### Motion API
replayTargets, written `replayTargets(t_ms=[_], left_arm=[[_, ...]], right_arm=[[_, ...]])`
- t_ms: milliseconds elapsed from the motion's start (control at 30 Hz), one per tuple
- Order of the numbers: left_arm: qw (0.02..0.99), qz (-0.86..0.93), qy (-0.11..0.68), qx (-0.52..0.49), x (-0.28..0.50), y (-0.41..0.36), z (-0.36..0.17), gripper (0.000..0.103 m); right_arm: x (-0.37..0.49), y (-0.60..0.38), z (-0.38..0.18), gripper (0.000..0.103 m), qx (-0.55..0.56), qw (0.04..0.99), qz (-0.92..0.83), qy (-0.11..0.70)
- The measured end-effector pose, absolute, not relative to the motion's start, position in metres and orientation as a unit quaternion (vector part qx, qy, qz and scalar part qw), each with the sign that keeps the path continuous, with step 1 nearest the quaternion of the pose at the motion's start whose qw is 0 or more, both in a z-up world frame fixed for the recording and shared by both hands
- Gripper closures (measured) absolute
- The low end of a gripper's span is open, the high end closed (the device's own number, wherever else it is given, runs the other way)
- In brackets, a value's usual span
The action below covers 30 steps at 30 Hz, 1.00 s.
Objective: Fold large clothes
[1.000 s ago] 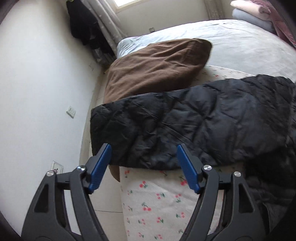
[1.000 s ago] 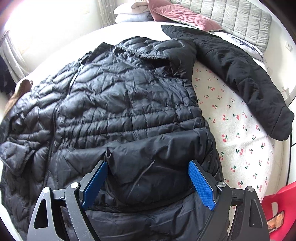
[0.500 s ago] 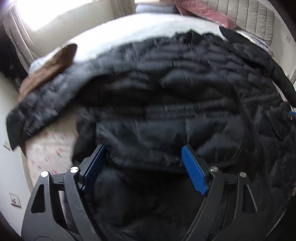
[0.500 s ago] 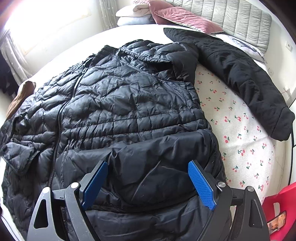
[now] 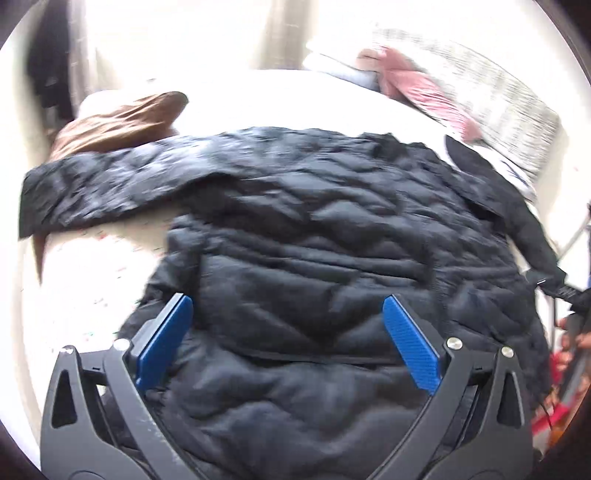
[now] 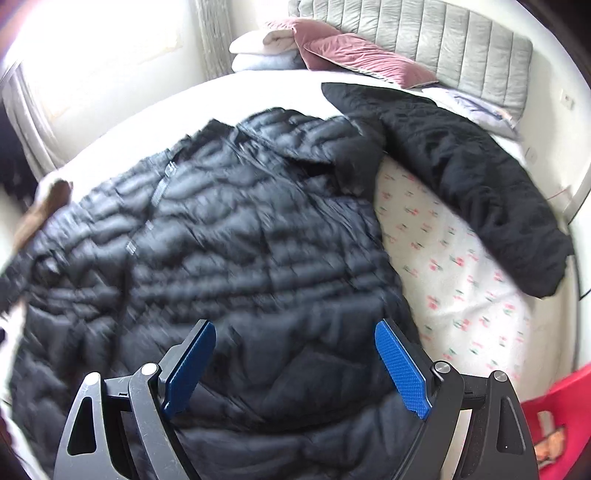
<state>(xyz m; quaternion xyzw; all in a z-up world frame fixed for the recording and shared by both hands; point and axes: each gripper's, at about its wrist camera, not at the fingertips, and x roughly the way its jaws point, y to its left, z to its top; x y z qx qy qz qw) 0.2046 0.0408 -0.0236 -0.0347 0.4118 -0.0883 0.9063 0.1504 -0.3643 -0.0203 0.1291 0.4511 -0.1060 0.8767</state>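
A black quilted puffer jacket [image 5: 332,229] [image 6: 221,240] lies spread front-up on the bed, its zip running up the middle. One sleeve [image 5: 110,181] stretches out left over the bed's edge. The other sleeve [image 6: 461,177] reaches right toward the headboard. My left gripper [image 5: 288,301] hovers over the jacket's lower body with its jaws opening wide; fabric lies below them, and the blue pads do not pinch it. My right gripper [image 6: 294,326] is open above the lower hem area, with nothing gripped. Both views are motion-blurred.
The bed wears a white sheet with a cherry print [image 6: 461,295]. A brown pillow [image 5: 122,122] lies at the left edge. Pink and pale pillows [image 6: 362,59] are stacked by the grey headboard [image 6: 424,33]. A red bin [image 6: 554,406] stands beside the bed at lower right.
The left gripper swung right from the sleeve end at the bed's edge to over the jacket body, its jaws spreading wider. The right gripper lifted slightly, still open.
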Motion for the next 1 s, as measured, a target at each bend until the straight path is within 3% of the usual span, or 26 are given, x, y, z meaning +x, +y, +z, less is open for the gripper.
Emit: replayTargets(t_ms=[133, 267, 467, 667, 700, 733, 767, 800, 833, 1000], left_arm=[[0.89, -0.063, 0.443, -0.093, 0.218, 0.069, -0.046, 0.0], [0.886, -0.031, 0.445, -0.128, 0.219, 0.084, -0.052, 0.0], [0.891, -0.017, 0.43, -0.146, 0.217, 0.098, -0.052, 0.0], [0.892, -0.017, 0.428, -0.143, 0.22, 0.101, -0.052, 0.0], [0.893, -0.017, 0.428, -0.141, 0.22, 0.1, -0.052, 0.0], [0.893, -0.018, 0.427, -0.14, 0.22, 0.099, -0.051, 0.0], [0.894, -0.018, 0.427, -0.138, 0.22, 0.099, -0.051, 0.0], [0.895, -0.018, 0.426, -0.134, 0.22, 0.098, -0.051, 0.0], [0.896, -0.016, 0.425, -0.129, 0.22, 0.097, -0.05, 0.0], [0.901, -0.011, 0.42, -0.11, 0.218, 0.092, -0.049, 0.0]], right_arm=[[0.206, -0.371, -0.004, 0.014, 0.141, 0.874, -0.086, 0.458], [0.286, -0.364, 0.005, 0.014, 0.085, 0.869, -0.091, 0.479], [0.395, -0.354, -0.013, 0.015, 0.031, 0.861, -0.12, 0.494], [0.467, -0.362, -0.068, 0.03, -0.042, 0.83, -0.22, 0.51], [0.47, -0.365, -0.075, 0.039, -0.05, 0.824, -0.232, 0.514], [0.473, -0.369, -0.081, 0.055, -0.054, 0.82, -0.244, 0.516], [0.473, -0.372, -0.082, 0.065, -0.054, 0.82, -0.247, 0.513], [0.471, -0.374, -0.081, 0.084, -0.052, 0.824, -0.247, 0.507], [0.468, -0.376, -0.078, 0.093, -0.052, 0.827, -0.247, 0.502], [0.429, -0.394, -0.022, 0.097, -0.04, 0.867, -0.228, 0.441]])
